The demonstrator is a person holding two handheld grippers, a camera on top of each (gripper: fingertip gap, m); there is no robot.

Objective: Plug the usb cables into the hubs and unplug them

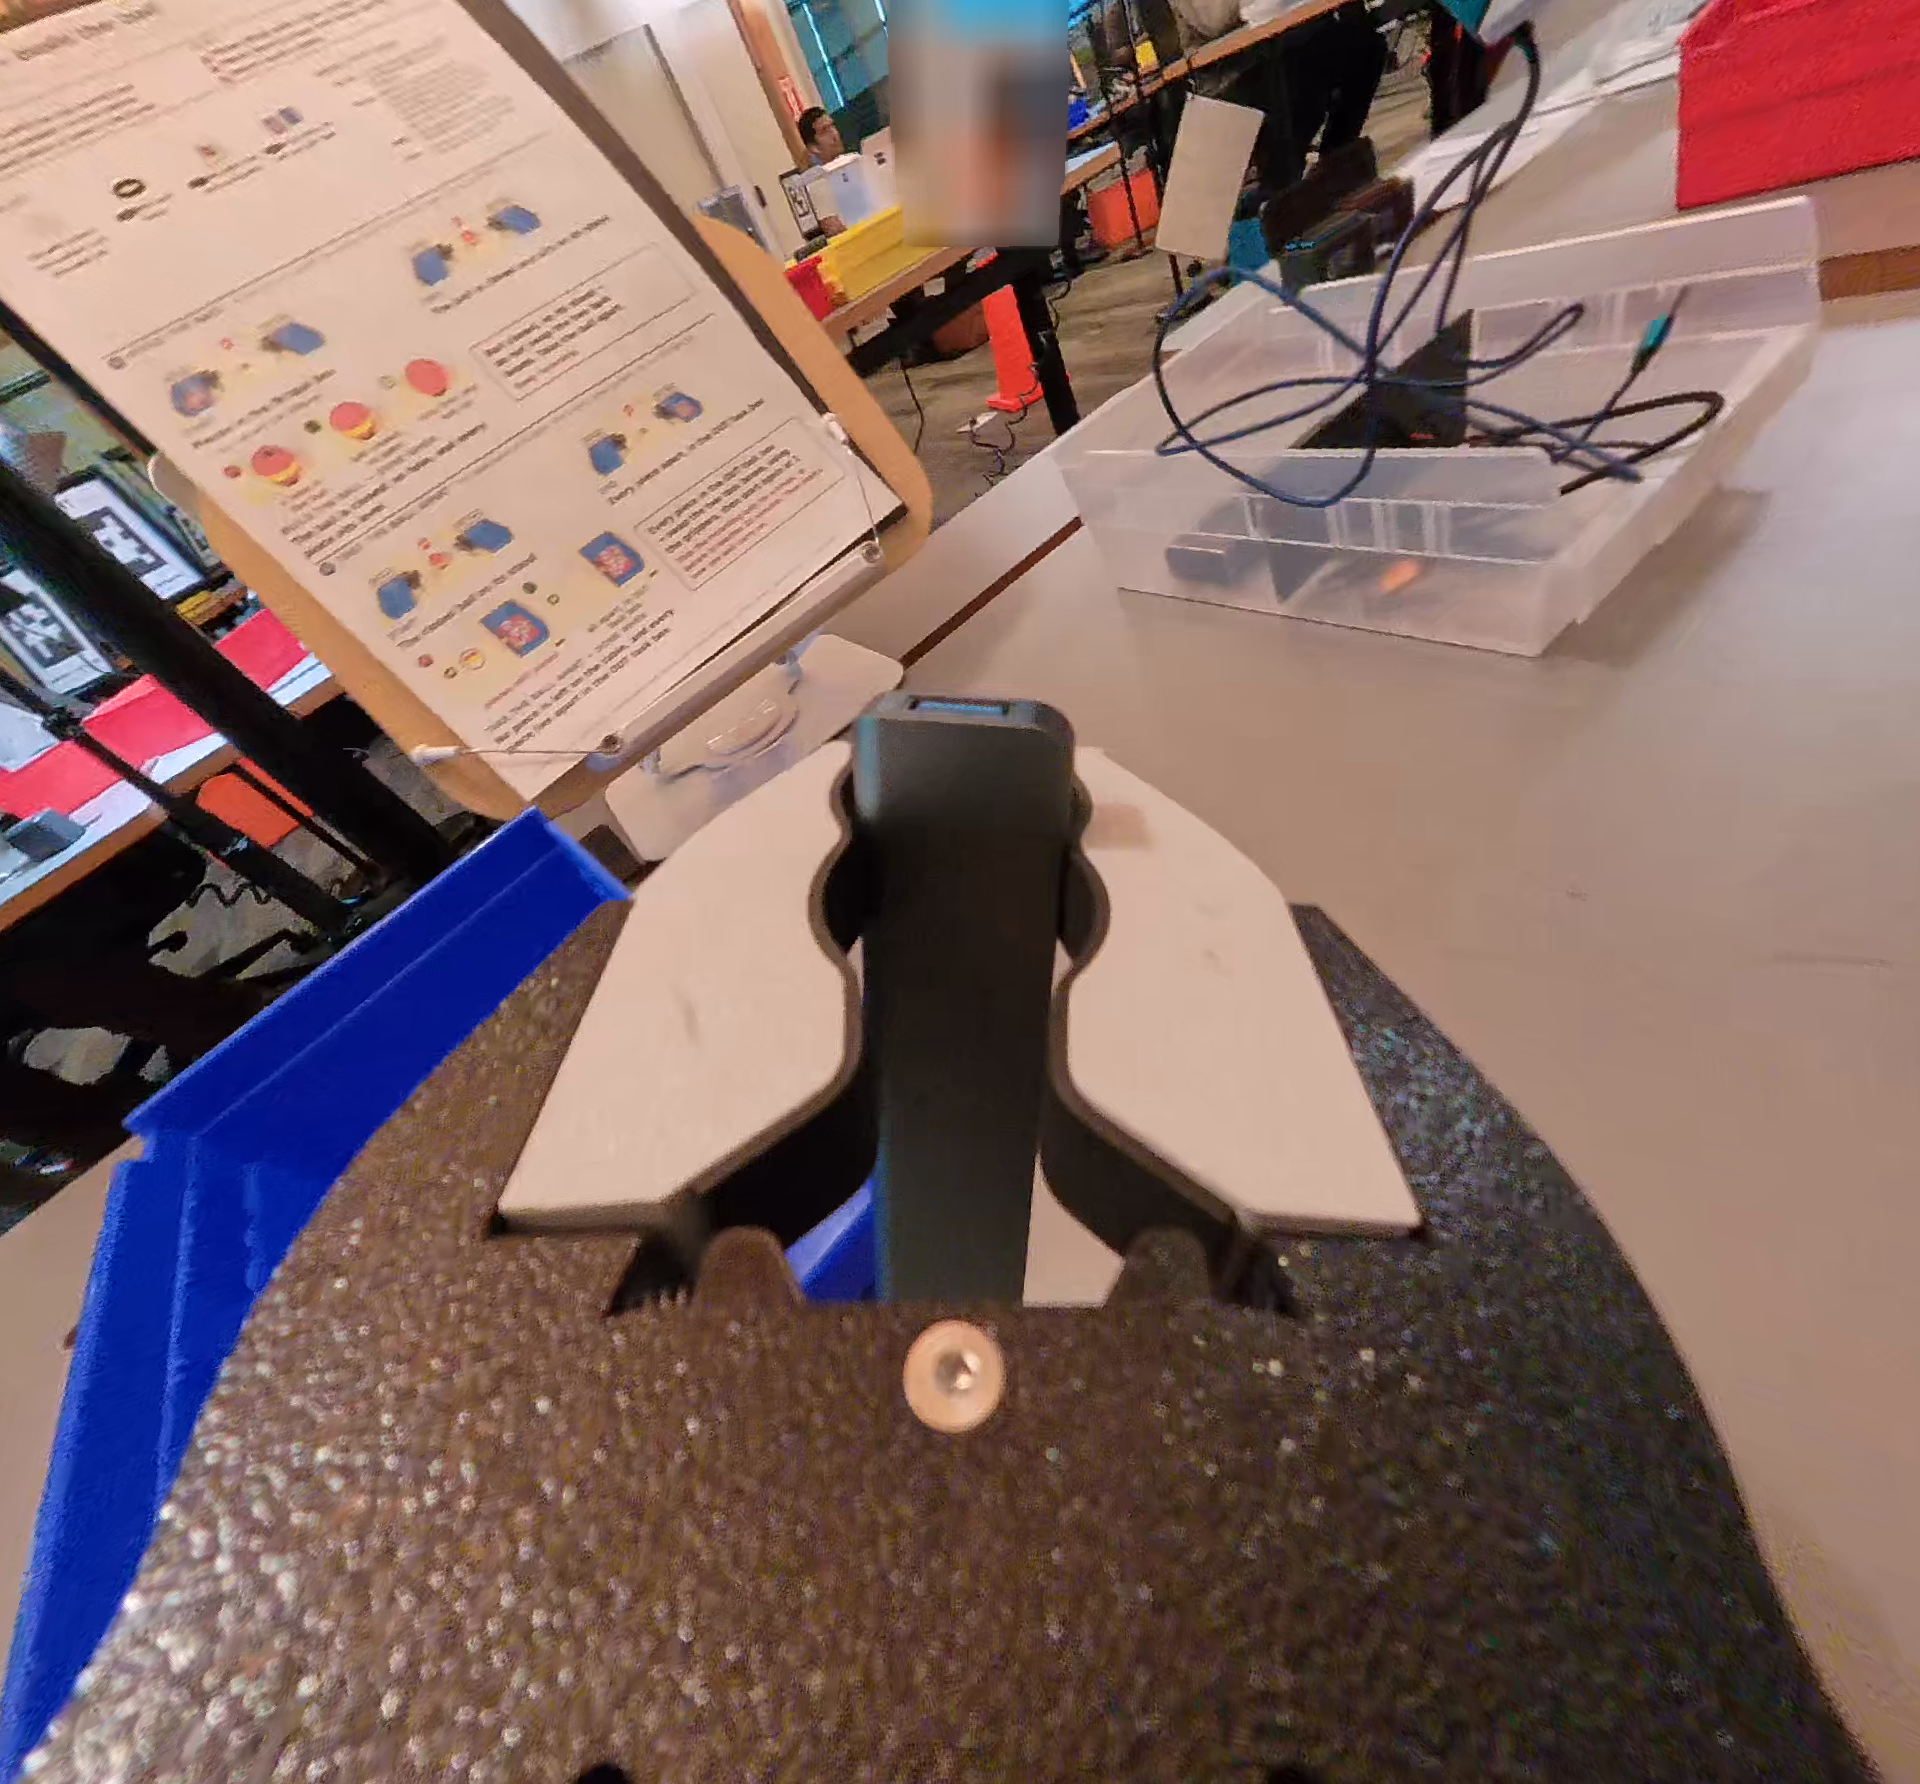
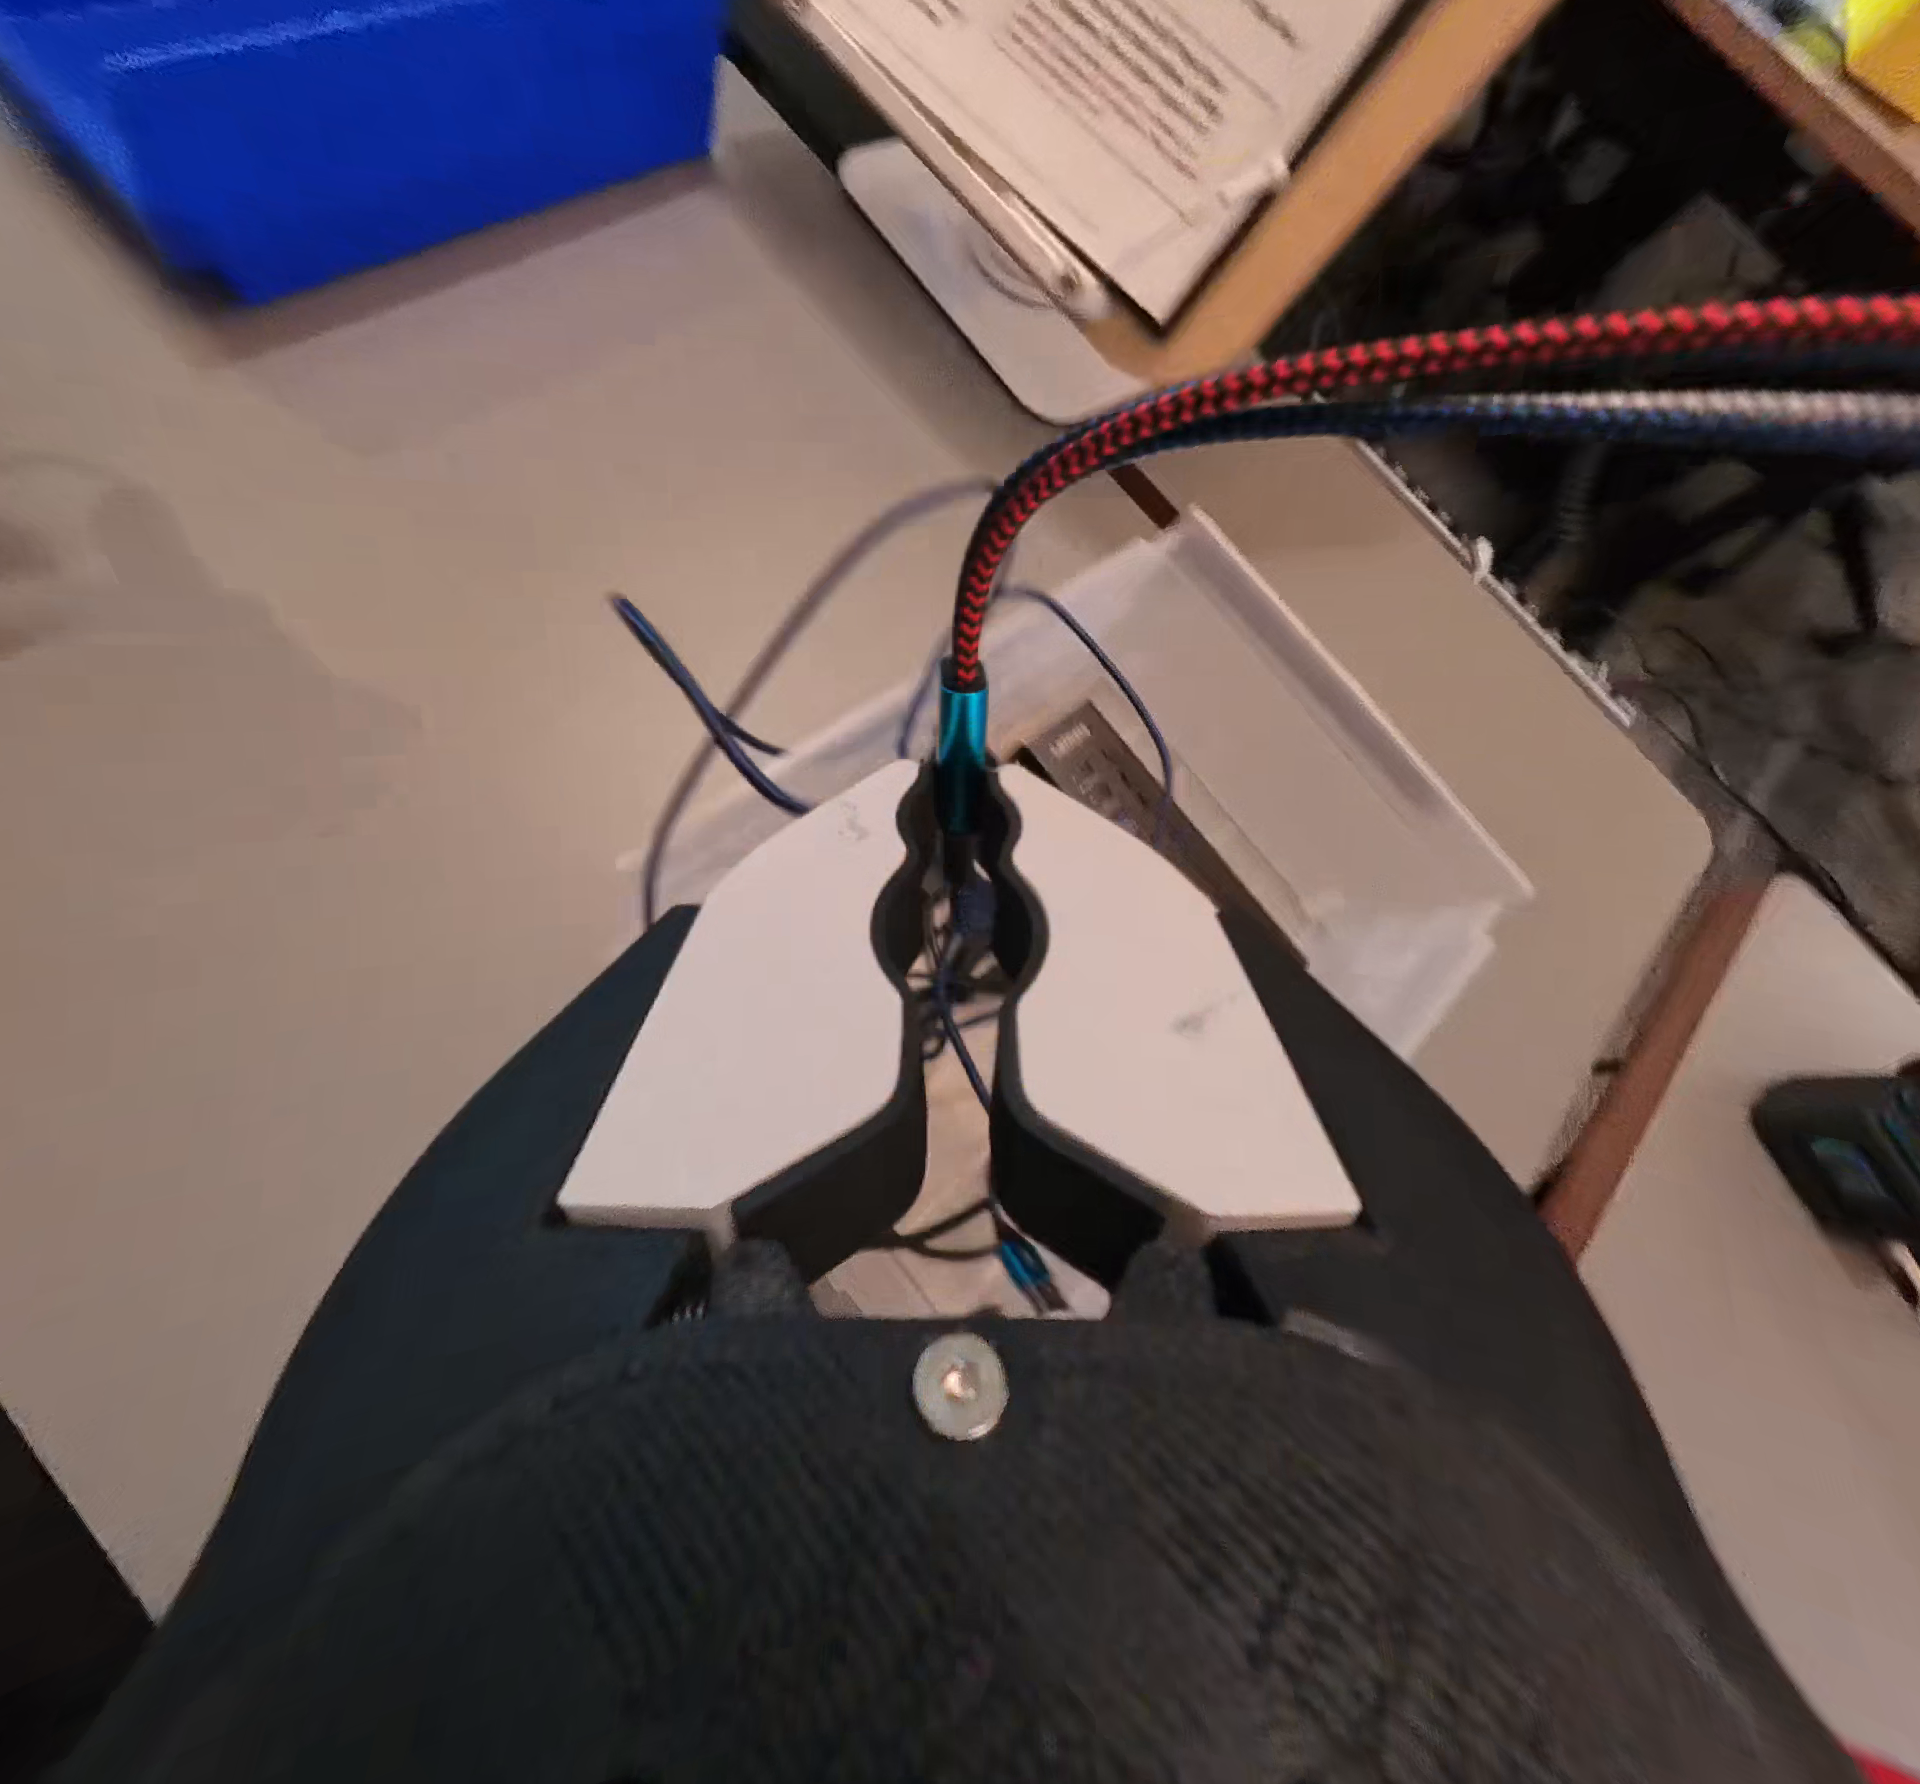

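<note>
My left gripper [image 1: 961,799] is shut on a black USB hub [image 1: 961,955] that sticks out forward between the jaws, its blue port at the far end facing up and away. My right gripper [image 2: 961,799] is shut on the teal metal plug [image 2: 961,742] of a red-and-black braided USB cable [image 2: 1299,373], which arcs up and off to the right. The right gripper hangs above a clear plastic bin [image 2: 1351,768] holding another black hub [image 2: 1091,758] and thin blue cables [image 2: 727,726]. The same bin [image 1: 1455,529] with cables shows in the left wrist view at the right.
A blue bin [image 1: 312,1059] sits just left of my left gripper and also shows in the right wrist view [image 2: 364,72]. An instruction sheet on a stand [image 1: 416,332] stands behind it. A red bin [image 1: 1797,72] is at the far right. The grey table [image 1: 1455,903] lies between. The tips of one gripper are about 35 cm away from the tips of the other.
</note>
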